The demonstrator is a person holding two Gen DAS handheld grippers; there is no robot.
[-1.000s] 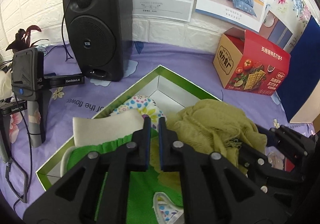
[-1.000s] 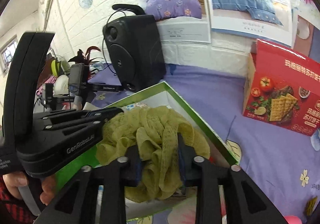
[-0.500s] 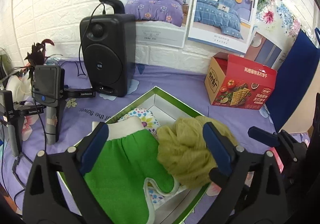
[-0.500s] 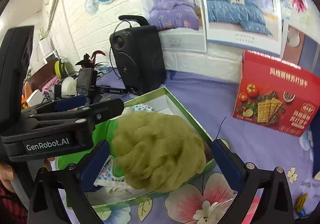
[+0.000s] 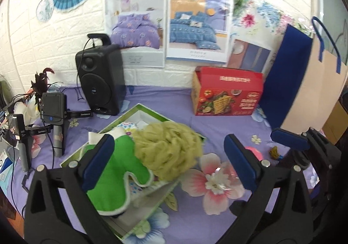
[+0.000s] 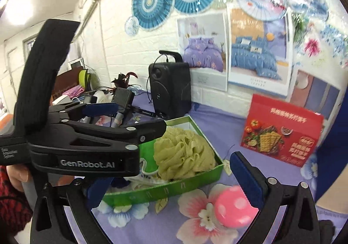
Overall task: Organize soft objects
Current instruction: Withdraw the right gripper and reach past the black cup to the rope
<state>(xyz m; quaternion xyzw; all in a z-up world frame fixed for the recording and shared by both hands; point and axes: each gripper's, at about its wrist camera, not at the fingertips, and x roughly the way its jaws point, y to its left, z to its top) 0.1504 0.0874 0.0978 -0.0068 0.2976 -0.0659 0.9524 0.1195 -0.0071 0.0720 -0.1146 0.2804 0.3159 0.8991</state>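
At the far left of the left wrist view, a black handheld device on a stand (image 5: 53, 109) sits on the purple floral cloth (image 5: 165, 100), with a black speaker (image 5: 101, 79) just behind it against the white brick wall. Next comes the green box (image 5: 148, 111), lying open on the cloth; inside it a green mitt (image 5: 113, 176) lies over a spotted cloth (image 5: 128, 124), and the olive mesh pouf (image 5: 167, 150) rests on top at the box's right side, bulging over the rim. The left gripper (image 5: 171, 161) hangs above the box with its blue-padded jaws spread wide and nothing between them. Right of the box stands a red cracker carton (image 5: 226, 94), and further right a blue paper bag (image 5: 289, 83) leans by the wall. In the right wrist view the same pouf (image 6: 184, 154) sits in the green box (image 6: 165, 191), partly hidden on the left by the body of the left gripper. The right gripper (image 6: 174, 181) is likewise wide open and empty, clear of the pouf. A pink spotted ball (image 6: 236, 209) lies on the cloth outside the box, just beside the right gripper's right finger, and the cracker carton (image 6: 280, 133) stands well beyond it.
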